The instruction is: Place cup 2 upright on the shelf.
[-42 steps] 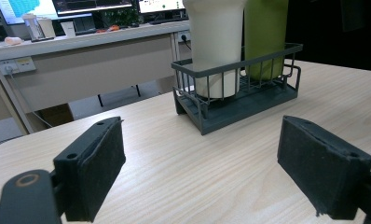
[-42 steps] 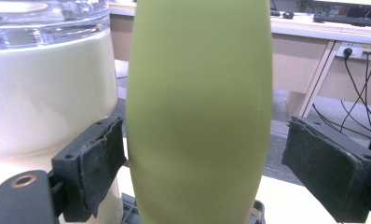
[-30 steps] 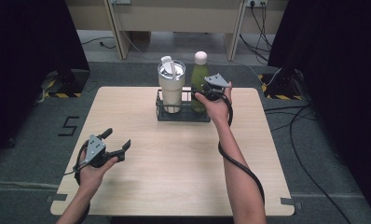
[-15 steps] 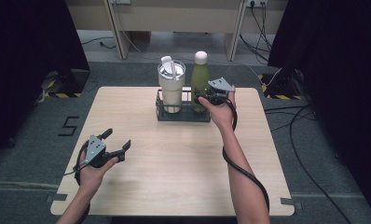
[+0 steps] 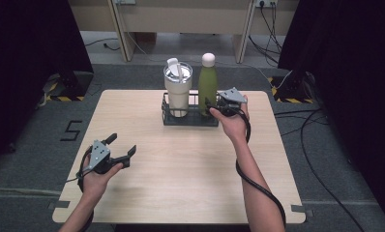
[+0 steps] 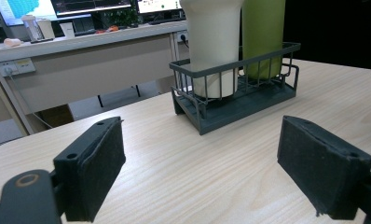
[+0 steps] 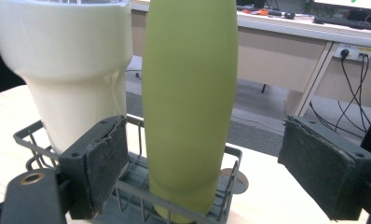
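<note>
A green bottle (image 5: 207, 87) with a white cap and a cream tumbler (image 5: 177, 92) with a lid stand upright in a dark wire rack (image 5: 190, 120) at the table's far middle. My right gripper (image 5: 212, 105) is at the rack's right end, level with the bottle's lower body. In the right gripper view the bottle (image 7: 188, 102) stands between the pads (image 7: 104, 158) without touching them. The jaws have just been closing, and this gripper (image 7: 202, 168) is open. My left gripper (image 5: 124, 144) hovers at the near left, open and holding nothing (image 6: 202, 163).
The wooden table (image 5: 190, 174) has bare surface between the rack and the near edge. The right gripper's cable (image 5: 258, 186) loops along the forearm. Beyond the table are desk legs, floor cables (image 5: 321, 116) and dark curtains at both sides.
The right hand has shifted slightly toward the near side beside the green bottle, and its jaws stand closer together. The left hand has kept still.
</note>
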`<state>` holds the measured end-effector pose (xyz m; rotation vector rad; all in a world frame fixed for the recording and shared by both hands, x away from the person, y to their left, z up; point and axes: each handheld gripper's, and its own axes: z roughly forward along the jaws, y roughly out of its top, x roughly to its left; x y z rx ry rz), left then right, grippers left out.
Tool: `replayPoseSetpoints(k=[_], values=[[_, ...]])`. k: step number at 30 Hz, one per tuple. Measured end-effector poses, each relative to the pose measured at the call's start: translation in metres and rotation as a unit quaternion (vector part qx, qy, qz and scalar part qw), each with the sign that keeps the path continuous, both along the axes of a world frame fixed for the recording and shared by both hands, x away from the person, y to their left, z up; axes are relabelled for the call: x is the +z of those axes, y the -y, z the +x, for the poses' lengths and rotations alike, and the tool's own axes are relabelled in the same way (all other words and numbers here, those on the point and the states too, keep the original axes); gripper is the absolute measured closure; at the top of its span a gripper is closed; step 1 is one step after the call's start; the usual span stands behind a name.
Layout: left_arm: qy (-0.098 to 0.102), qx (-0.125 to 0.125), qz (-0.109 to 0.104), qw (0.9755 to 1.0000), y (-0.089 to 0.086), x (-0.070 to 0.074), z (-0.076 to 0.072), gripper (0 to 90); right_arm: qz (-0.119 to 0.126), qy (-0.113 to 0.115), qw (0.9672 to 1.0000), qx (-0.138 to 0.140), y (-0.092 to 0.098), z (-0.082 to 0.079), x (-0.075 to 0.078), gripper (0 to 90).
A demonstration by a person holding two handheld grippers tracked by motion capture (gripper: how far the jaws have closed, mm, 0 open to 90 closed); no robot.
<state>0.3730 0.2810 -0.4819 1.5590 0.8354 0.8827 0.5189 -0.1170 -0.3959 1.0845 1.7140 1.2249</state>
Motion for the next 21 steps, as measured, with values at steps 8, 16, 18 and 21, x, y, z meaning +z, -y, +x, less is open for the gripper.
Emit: replayPoseSetpoints(k=[8, 16, 18, 21], values=[[-0.001, 0.000, 0.001, 1.0000, 0.001, 0.000, 0.000, 14.0, -0.002, -0.002, 1.0000, 0.003, 0.006, -0.010, -0.006, 15.5], [-0.001, 0.000, 0.001, 1.0000, 0.001, -0.001, 0.000, 14.0, 0.001, -0.006, 1.0000, 0.005, 0.013, -0.021, -0.011, 15.6], [-0.001, 0.000, 0.001, 1.0000, 0.001, 0.000, 0.000, 14.0, 0.000, -0.008, 0.9999, 0.006, 0.015, -0.024, -0.013, 15.7], [0.000, -0.001, 0.002, 1.0000, 0.001, 0.000, 0.000, 14.0, 0.000, -0.010, 0.9999, 0.007, 0.019, -0.029, -0.014, 15.7]])
